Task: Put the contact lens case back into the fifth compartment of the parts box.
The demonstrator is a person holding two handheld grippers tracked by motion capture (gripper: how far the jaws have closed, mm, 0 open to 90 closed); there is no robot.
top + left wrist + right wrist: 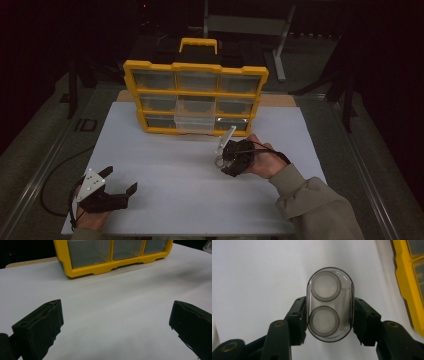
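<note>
**Right gripper view: clear case clamped, organizer far and left of it**

Right gripper view shows the right gripper (329,322) closed on a clear oval case (329,303) with two round discs inside, its long axis running straight out between the jaws. In the high view that gripper (231,156) hangs above the white surface (165,165), just near of the yellow organizer (195,95), whose pulled-out drawer (195,120) lies slightly far and left. The left gripper (120,186) rests open at the near left, well apart.
</note>
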